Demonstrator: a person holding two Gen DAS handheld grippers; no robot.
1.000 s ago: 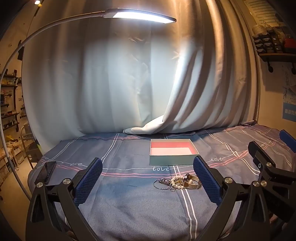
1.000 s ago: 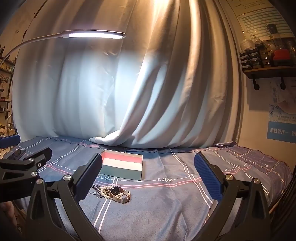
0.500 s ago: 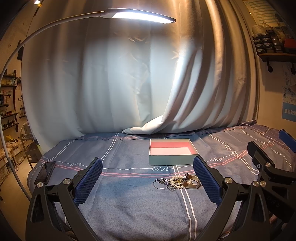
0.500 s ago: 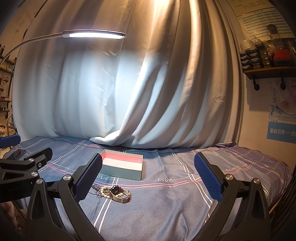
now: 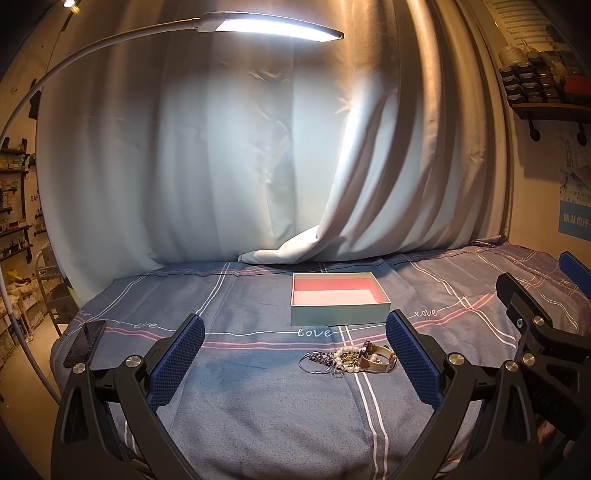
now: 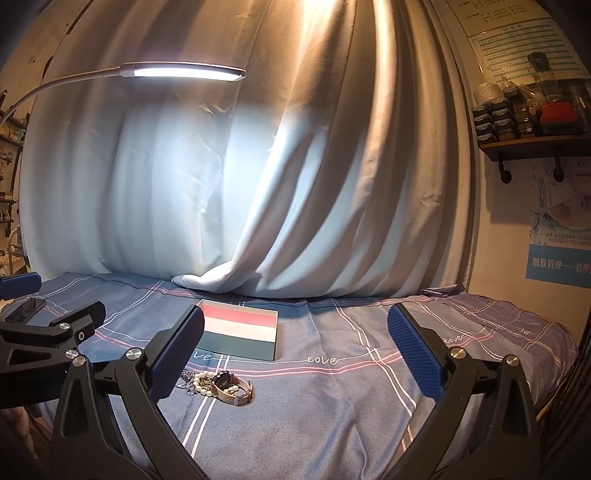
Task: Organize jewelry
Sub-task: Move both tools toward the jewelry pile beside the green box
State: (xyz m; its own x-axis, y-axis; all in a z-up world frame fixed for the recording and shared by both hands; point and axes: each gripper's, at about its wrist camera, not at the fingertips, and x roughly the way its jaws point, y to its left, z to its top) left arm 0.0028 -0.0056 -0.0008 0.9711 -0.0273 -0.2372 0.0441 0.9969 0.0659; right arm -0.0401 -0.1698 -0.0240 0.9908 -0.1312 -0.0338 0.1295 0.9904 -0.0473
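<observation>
- Curtain [image 5: 221, 166] backs the bed [image 5: 258, 406].
- Box [image 5: 338, 301] sits behind the jewelry [image 5: 347, 360].
- Left claw [image 5: 295, 362] and right claw [image 6: 295, 354]: both wide apart, holding nothing.

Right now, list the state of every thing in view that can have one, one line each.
Left gripper: open, holding nothing.
Right gripper: open, holding nothing.
Shallow teal box with pink lining: lidless, nothing inside.
Tangled pile of pearl strand, chains and rings: loose on the bedspread, outside the box.
Gold-strapped wristwatch: lying in the pile, strap looped.
White gooseneck lamp: switched on.
Black smartphone: screen dark.
Pale curtain: drawn, hem bunched on the bed.
</observation>
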